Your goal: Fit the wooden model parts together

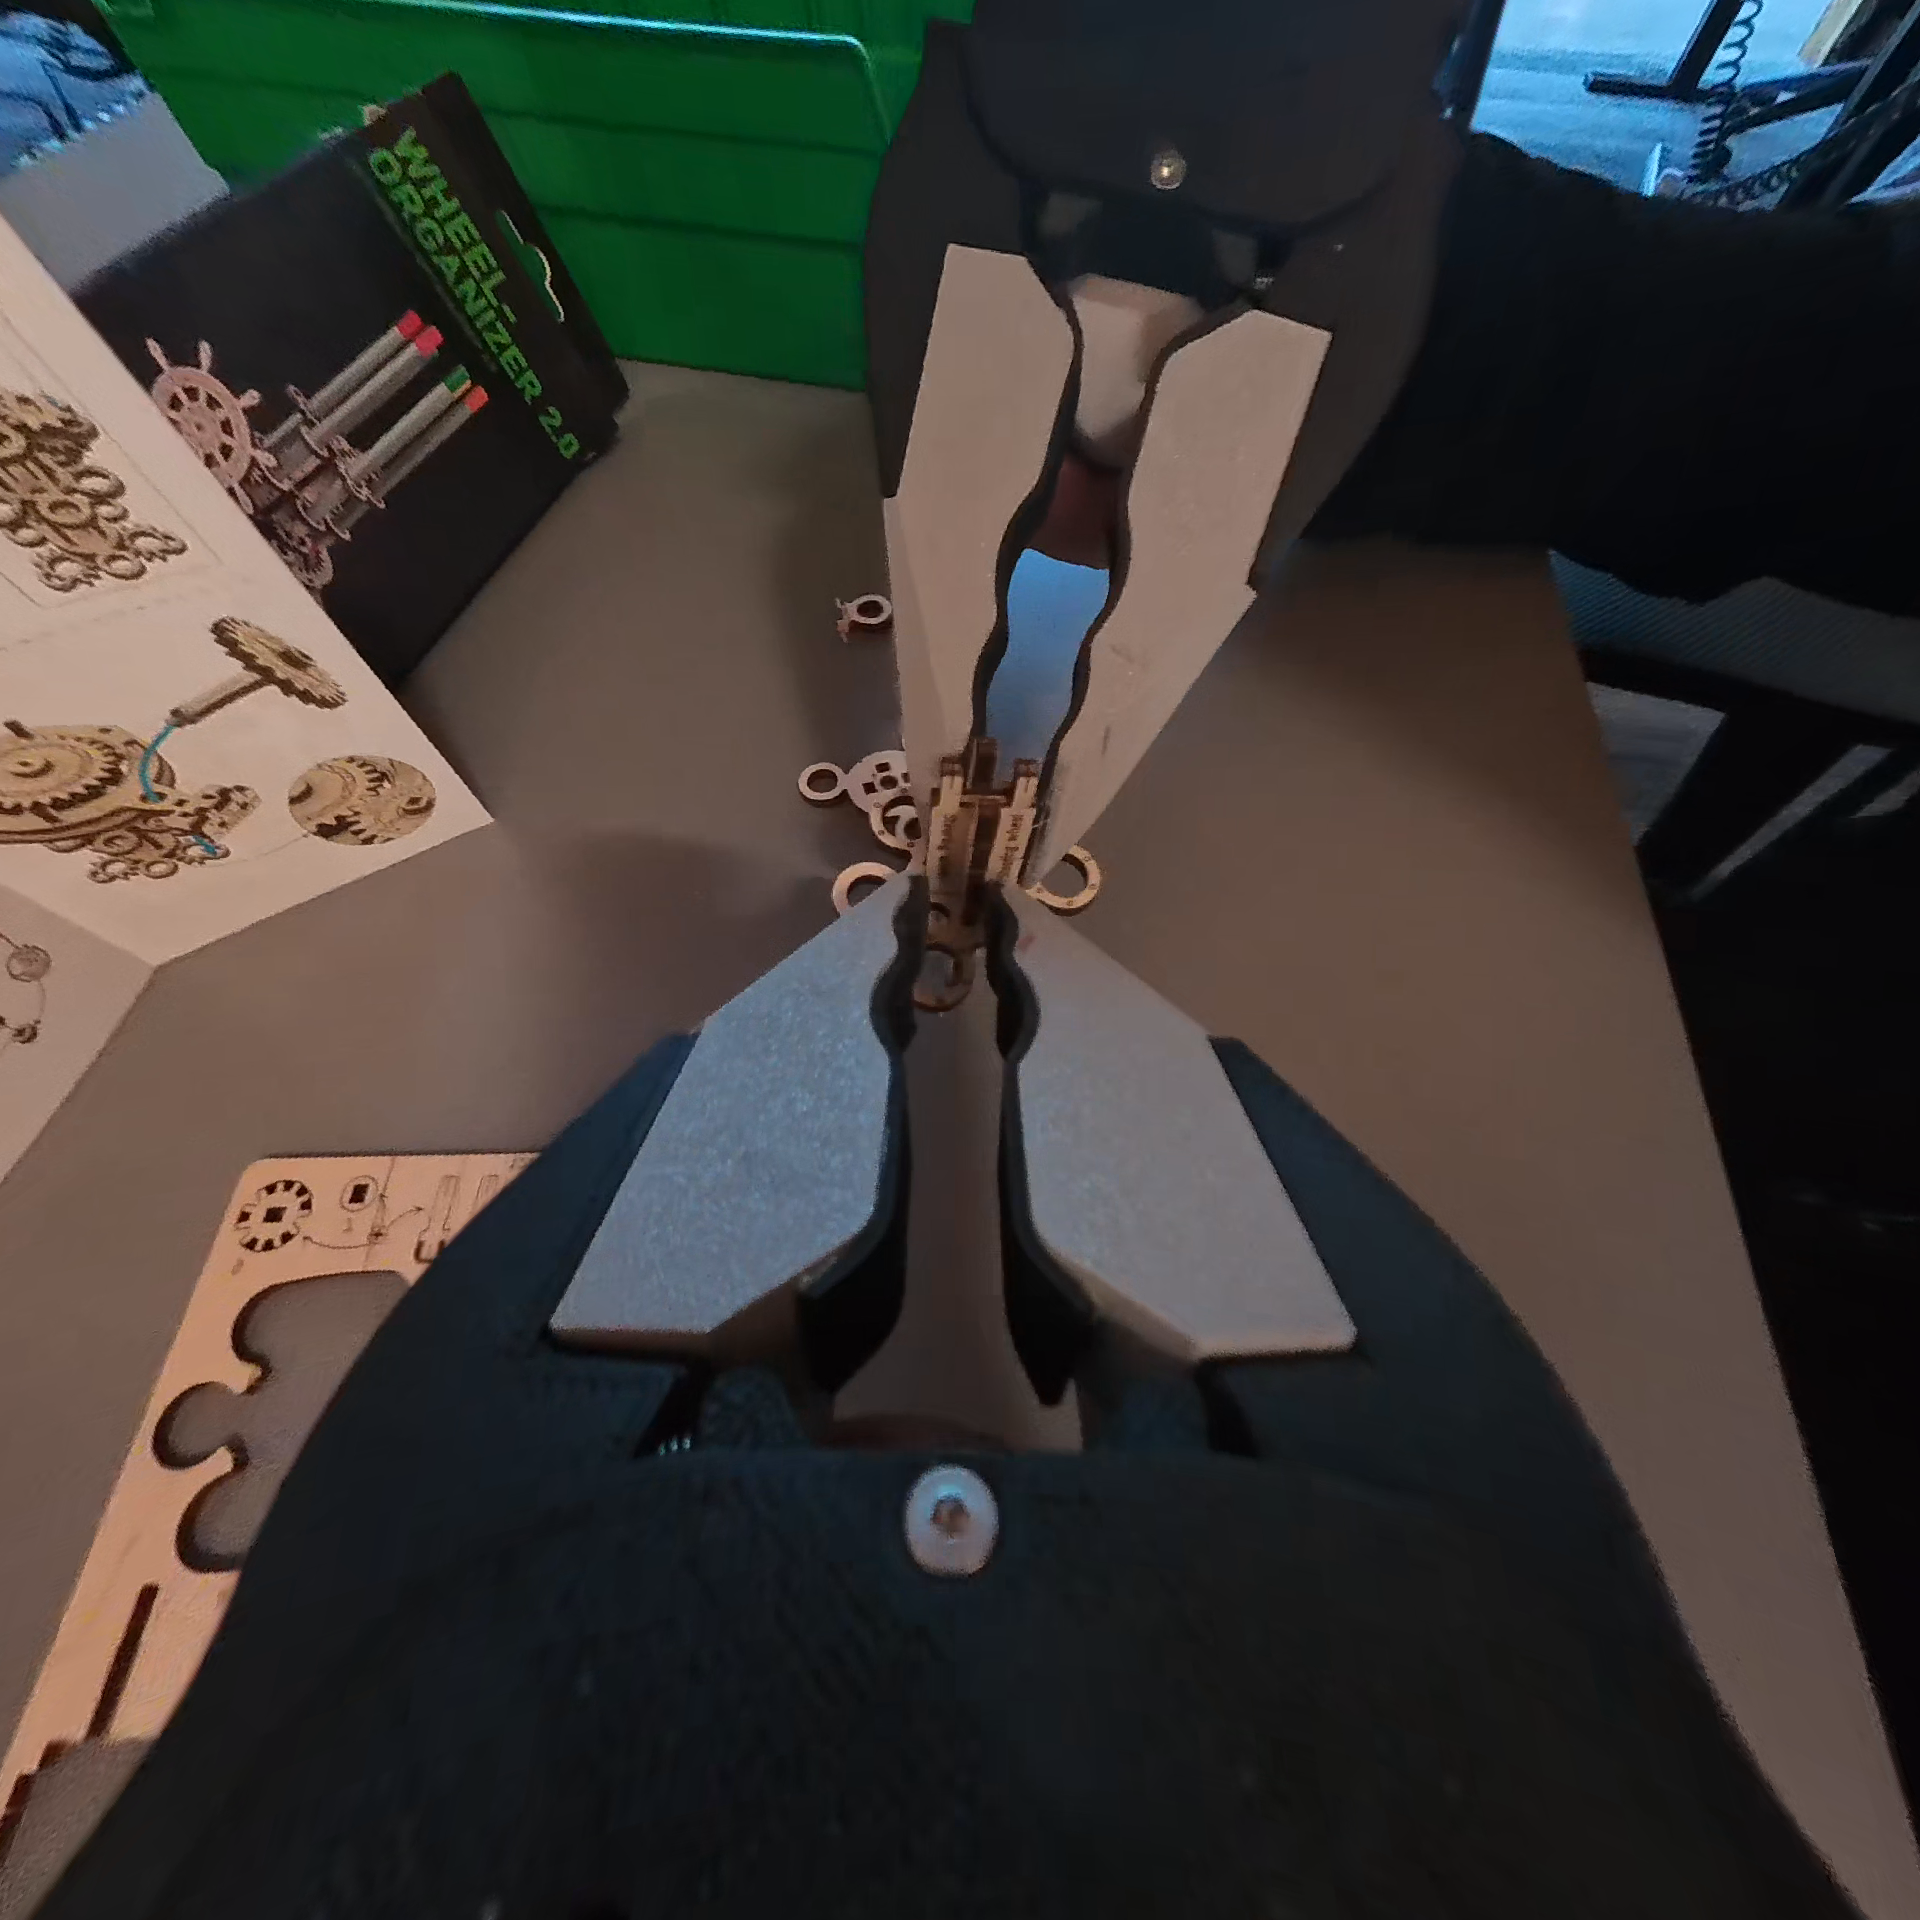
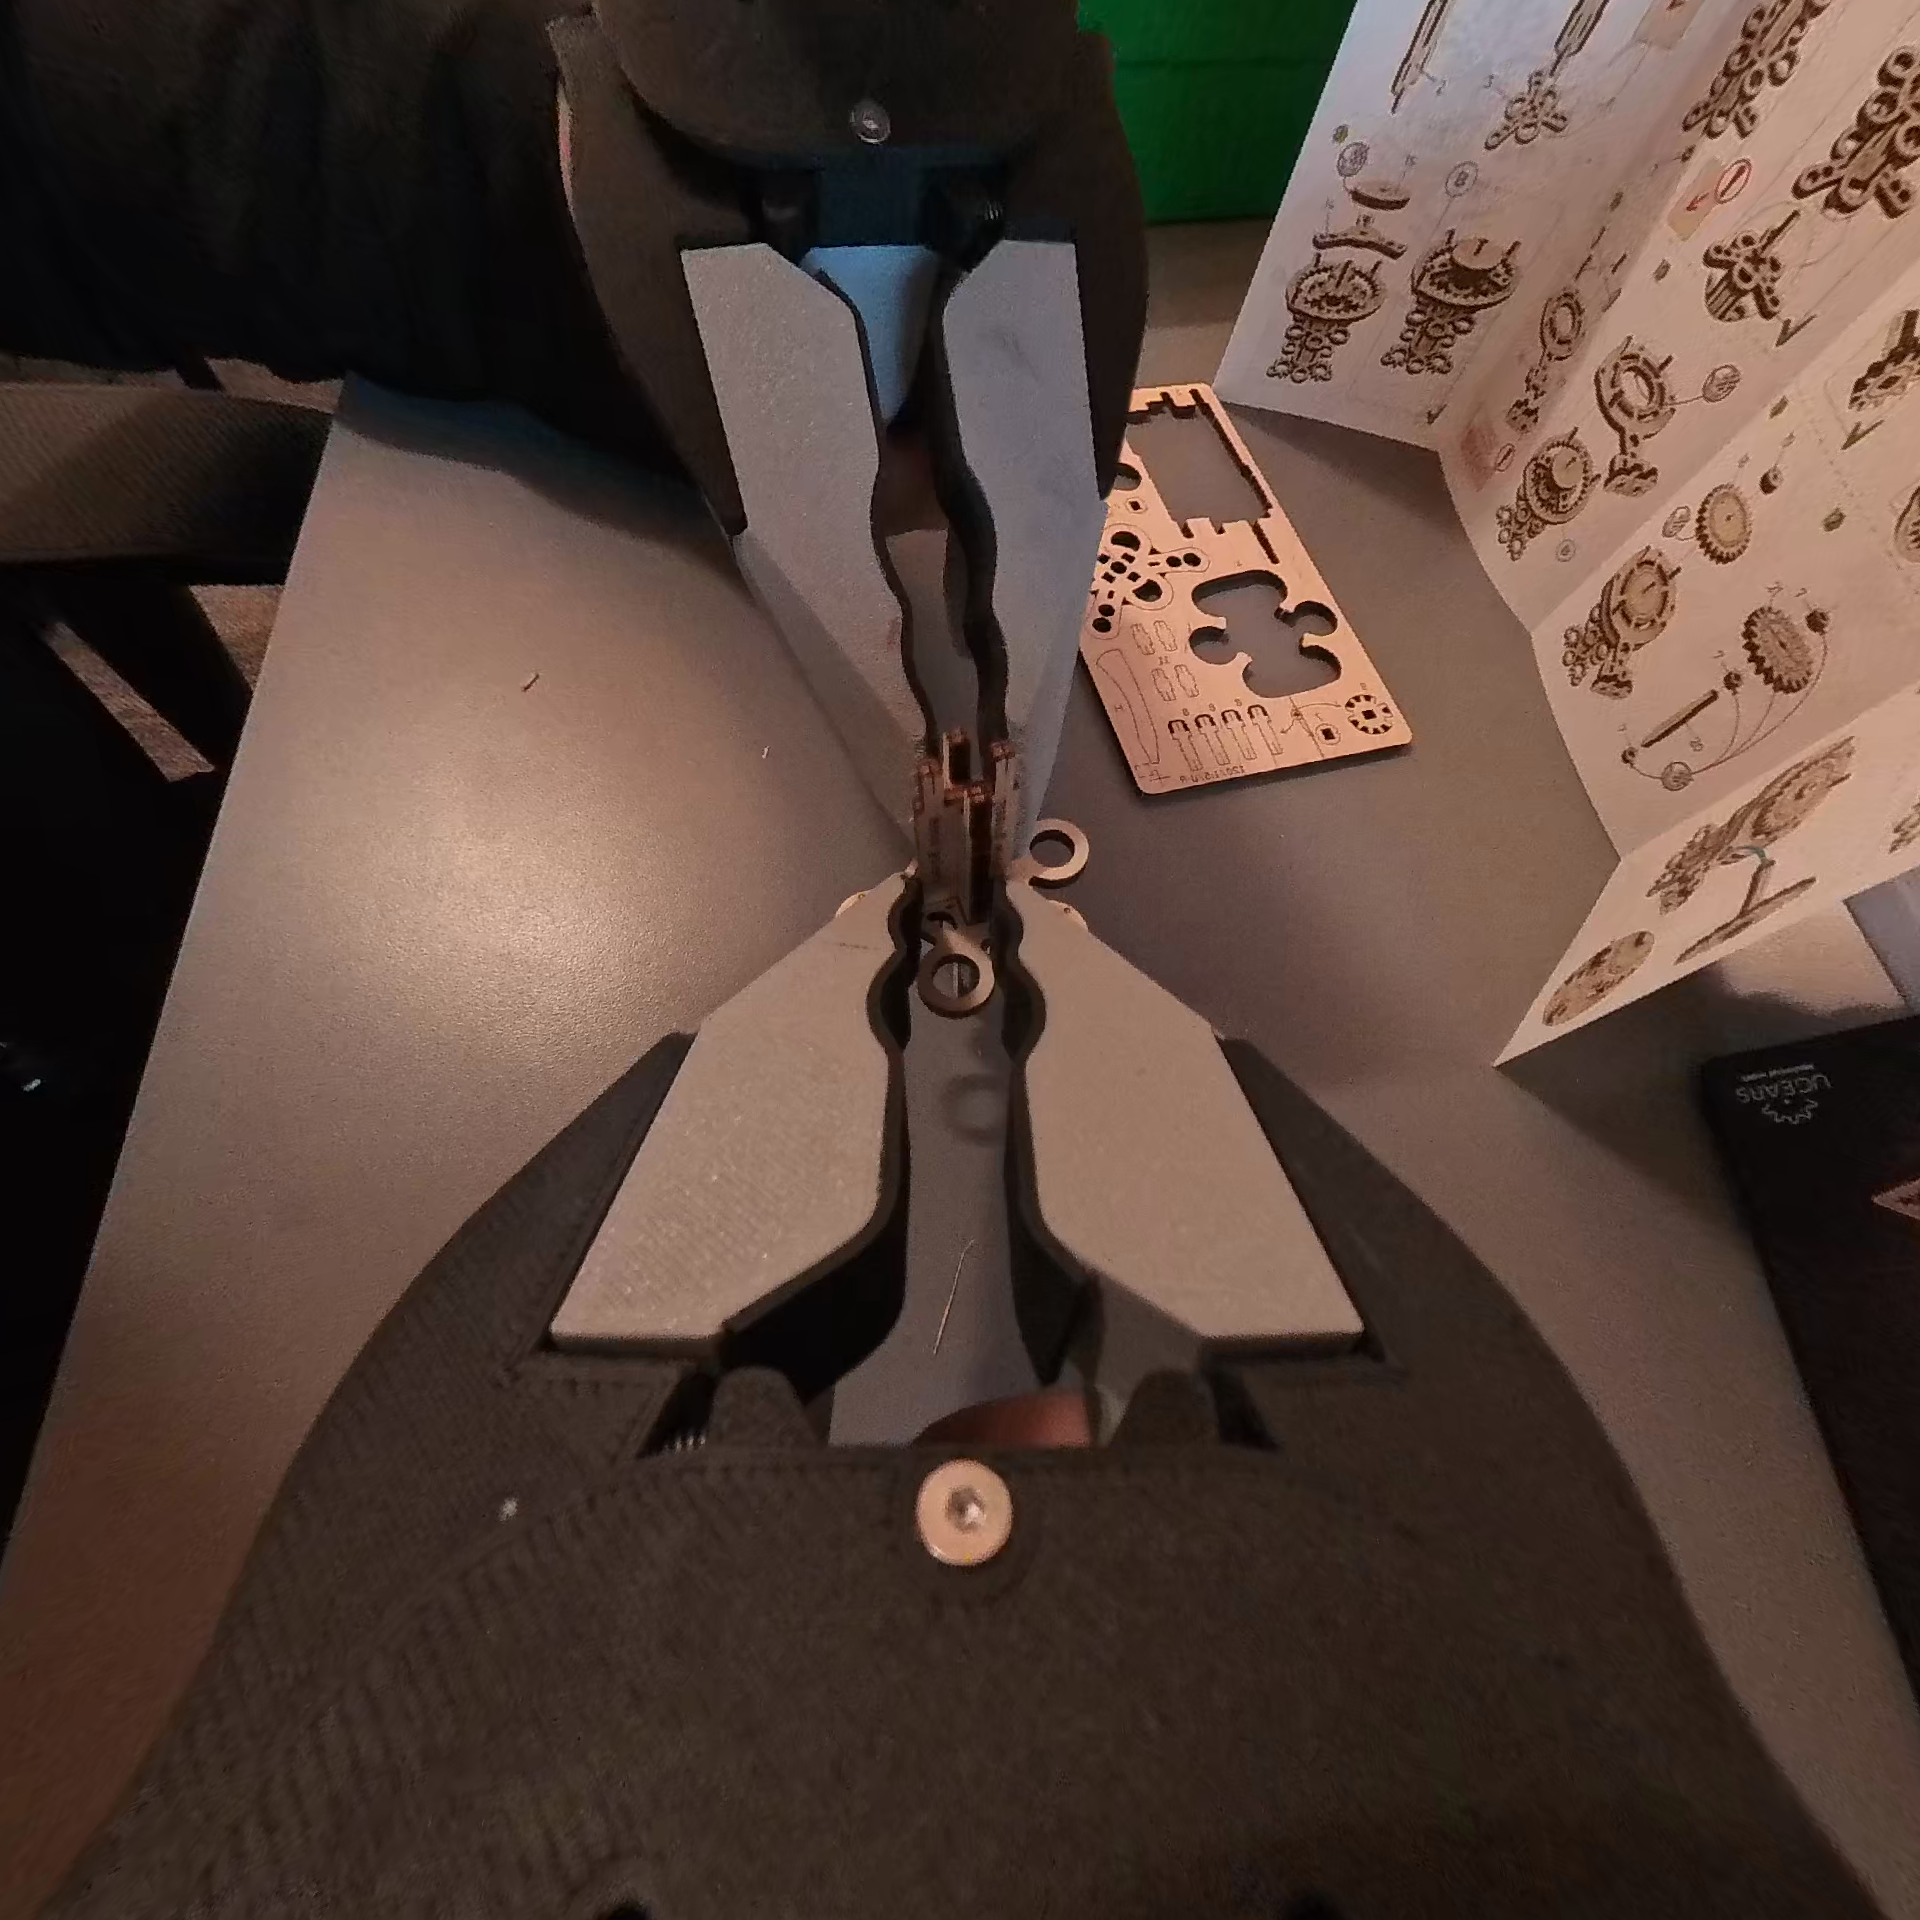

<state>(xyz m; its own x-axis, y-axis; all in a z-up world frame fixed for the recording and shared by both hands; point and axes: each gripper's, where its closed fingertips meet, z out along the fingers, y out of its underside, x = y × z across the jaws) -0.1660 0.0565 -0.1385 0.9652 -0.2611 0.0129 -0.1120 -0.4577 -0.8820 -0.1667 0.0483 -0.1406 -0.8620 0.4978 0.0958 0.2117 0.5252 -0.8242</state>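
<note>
Both grippers meet tip to tip over the grey table: the left gripper and the right gripper each pinch an end of the same small wooden assembly, held just above the tabletop. To seat the joint well, I would press the two straight toward each other along one line, without twisting, since thin plywood tabs probably snap easily. The assembly is a pale stack of laser-cut slats with notched ends. A ringed plate lies flat beneath it. A small ring sits just beside.
</note>
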